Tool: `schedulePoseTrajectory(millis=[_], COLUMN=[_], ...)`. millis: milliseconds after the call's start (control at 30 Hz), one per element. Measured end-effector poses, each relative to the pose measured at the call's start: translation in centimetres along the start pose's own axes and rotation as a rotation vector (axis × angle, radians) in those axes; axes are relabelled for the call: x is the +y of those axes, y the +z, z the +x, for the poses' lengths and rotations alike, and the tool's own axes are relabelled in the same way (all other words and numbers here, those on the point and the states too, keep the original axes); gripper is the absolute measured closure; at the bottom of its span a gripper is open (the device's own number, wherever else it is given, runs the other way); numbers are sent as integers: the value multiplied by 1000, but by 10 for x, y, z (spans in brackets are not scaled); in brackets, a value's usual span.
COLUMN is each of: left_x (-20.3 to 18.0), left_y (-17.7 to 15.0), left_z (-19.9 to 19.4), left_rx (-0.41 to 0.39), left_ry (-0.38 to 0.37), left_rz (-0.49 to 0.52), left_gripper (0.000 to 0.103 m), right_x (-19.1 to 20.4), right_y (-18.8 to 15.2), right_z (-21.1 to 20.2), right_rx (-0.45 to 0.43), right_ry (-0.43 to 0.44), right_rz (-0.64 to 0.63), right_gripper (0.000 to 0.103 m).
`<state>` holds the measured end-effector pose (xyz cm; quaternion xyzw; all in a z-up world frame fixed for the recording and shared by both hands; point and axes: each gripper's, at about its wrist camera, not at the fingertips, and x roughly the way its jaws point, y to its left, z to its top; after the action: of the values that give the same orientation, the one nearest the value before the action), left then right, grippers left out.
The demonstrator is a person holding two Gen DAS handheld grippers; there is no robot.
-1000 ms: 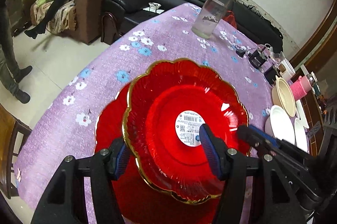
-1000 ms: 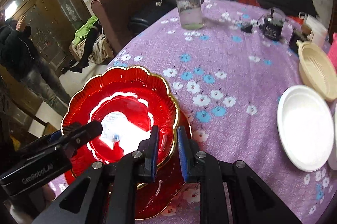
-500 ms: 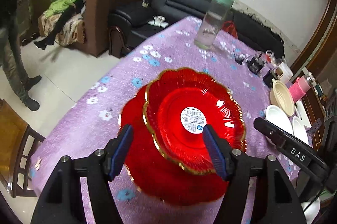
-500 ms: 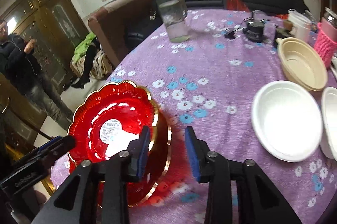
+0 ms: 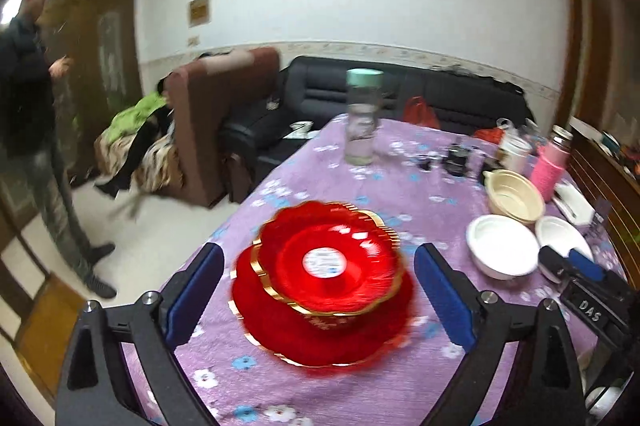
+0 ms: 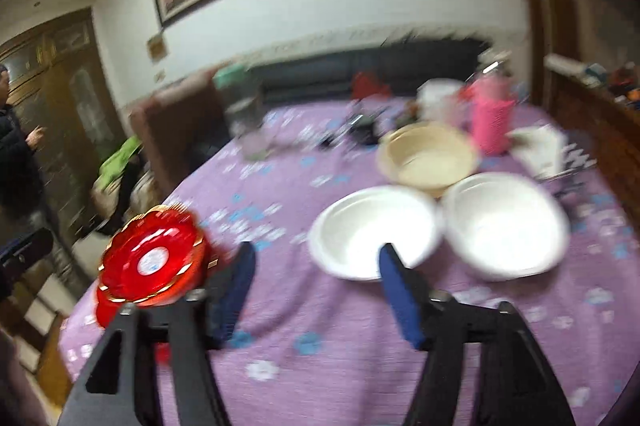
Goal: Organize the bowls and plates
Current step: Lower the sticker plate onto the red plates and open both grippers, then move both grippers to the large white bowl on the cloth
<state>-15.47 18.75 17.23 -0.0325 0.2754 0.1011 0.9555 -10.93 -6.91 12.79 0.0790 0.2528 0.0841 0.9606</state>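
Two red gold-rimmed plates lie stacked on the purple flowered tablecloth: the upper plate [image 5: 360, 278] bears a white sticker, and the lower plate [image 5: 320, 342] juts out beneath it. My left gripper [image 5: 318, 252] hangs above and short of them, its jaws opening with nothing between the pads. My right gripper [image 6: 316, 254] is also opening and empty, facing a white bowl [image 6: 372, 230]. A second white bowl [image 6: 504, 222] and a beige bowl [image 6: 428, 157] sit beside it. The red plates [image 6: 152, 262] lie to its left. The right view is blurred.
A tall bottle [image 5: 362, 117] with a green cap stands mid-table. A pink bottle [image 5: 554, 161], jars and small dark items crowd the far right. A person [image 5: 28, 105] stands on the floor at left, by an armchair [image 5: 216, 113] and a black sofa [image 5: 440, 93].
Both grippers have let go of the upper red plate, which now rests on the lower one. Both have drawn back and up with jaws widening. The right one has swung toward the white bowls.
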Motion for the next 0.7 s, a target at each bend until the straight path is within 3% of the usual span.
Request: schedulePoseTrajectory(millis=[200, 400, 700], left_x=[-47, -85, -126], left_y=[7, 3, -6], left_z=[-4, -7, 30], left_rx=[-24, -46, 25], left_ry=[-51, -116, -142], left_rz=[92, 151, 223], left_gripper=[7, 7, 7], right_x=[-54, -117, -163], right_y=[12, 19, 15], right_z=[-37, -40, -21], right_rx=[-94, -58, -29], right_ry=[-197, -151, -239], right_rz=[3, 185, 239], right_gripper=[18, 17, 16])
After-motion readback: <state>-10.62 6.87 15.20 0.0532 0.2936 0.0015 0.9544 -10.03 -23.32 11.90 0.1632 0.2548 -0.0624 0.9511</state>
